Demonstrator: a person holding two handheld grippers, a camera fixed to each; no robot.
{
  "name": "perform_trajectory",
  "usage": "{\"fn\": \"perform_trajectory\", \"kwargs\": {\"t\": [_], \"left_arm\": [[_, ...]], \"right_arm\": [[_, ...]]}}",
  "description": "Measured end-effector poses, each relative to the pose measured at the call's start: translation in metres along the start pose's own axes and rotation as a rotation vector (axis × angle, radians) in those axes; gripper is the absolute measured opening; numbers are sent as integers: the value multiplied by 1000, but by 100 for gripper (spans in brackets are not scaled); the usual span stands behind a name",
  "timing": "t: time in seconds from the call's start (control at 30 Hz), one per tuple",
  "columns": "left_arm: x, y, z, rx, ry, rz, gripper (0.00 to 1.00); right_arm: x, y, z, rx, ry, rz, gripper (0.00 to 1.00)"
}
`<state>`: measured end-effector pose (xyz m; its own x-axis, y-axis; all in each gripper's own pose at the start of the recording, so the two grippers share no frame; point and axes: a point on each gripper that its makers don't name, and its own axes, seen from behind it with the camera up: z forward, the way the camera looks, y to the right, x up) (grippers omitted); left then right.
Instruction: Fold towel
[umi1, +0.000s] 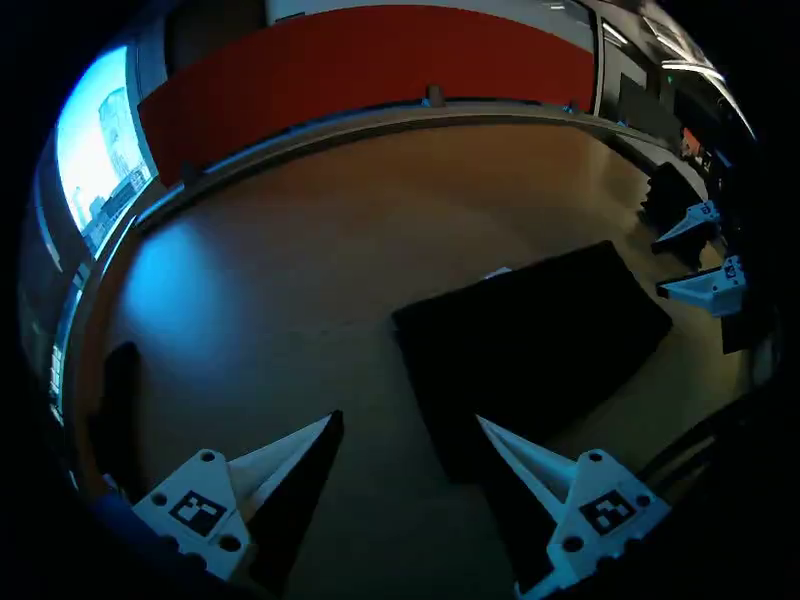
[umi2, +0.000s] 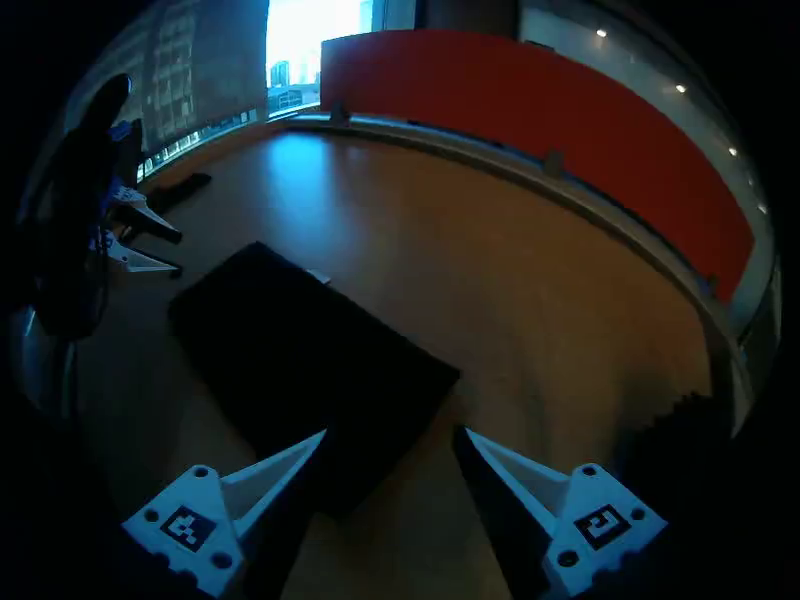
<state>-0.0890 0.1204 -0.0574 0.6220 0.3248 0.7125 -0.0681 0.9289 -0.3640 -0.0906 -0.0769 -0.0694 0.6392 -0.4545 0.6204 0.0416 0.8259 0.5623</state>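
Towel (umi1: 530, 340), dark and seemingly folded into a rectangle, lay flat on the wooden table (umi1: 300, 260). Left gripper (umi1: 407, 418) hovered by its near edge, fingers apart, holding nothing. Right gripper (umi2: 390, 432) likewise gaped empty near a towel corner.

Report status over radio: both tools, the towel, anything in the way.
Left tool open, empty. Right tool open, empty. Dark towel flat on wooden table, ungripped. Dark item near table edge, apart from towel.

Towel (umi1: 530, 340) on table (umi1: 330, 230); partition (umi1: 380, 70) along table's far edge.
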Motion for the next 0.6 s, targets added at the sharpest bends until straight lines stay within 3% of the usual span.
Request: {"fn": "perform_trajectory", "kwargs": {"t": [0.3, 0.6], "left_arm": [[-31, 5, -28, 15, -6, -65, 87], [-50, 2, -47, 30, -6, -115, 87]], "right_arm": [[-28, -19, -14, 26, -20, -3, 87], [-46, -31, -16, 65, -38, -32, 69]]}}
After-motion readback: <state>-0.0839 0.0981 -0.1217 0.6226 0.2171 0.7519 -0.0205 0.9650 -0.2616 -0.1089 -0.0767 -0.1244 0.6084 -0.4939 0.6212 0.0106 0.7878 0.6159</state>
